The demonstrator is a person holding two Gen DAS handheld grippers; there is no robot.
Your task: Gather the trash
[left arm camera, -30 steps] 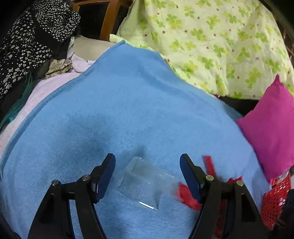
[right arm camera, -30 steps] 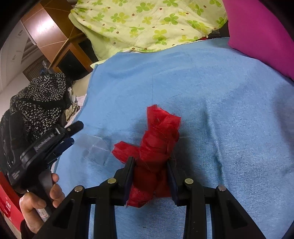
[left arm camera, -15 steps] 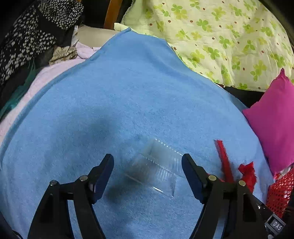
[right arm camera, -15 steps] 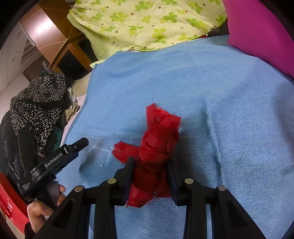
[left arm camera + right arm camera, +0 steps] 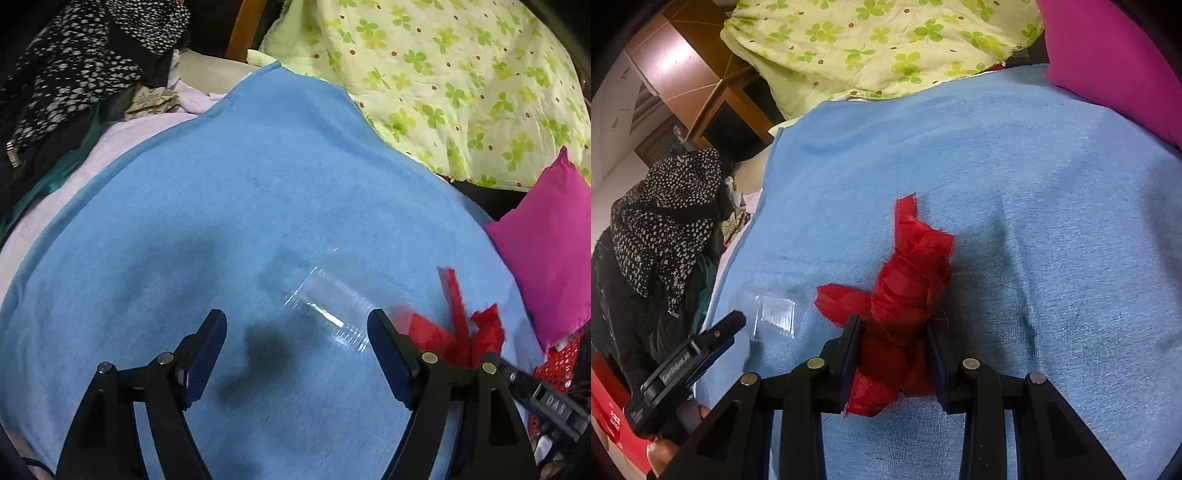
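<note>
Where a blue blanket [image 5: 258, 206] covers the bed, the right claw [image 5: 892, 350] pinches red scrap [image 5: 908, 291]; the left claw [image 5: 295, 354], empty, is opening beside clear plastic [image 5: 332, 306]; pillows crowd the edges.

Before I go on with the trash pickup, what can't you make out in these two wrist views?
- Clear plastic packet, left wrist view: transparent and motion-blurred, so its outline is uncertain.
- Red mesh basket, left wrist view: cut off by the right edge and hidden behind the right gripper.
- Lower end of the red cloth scrap, right wrist view: hidden behind the right gripper.
</note>
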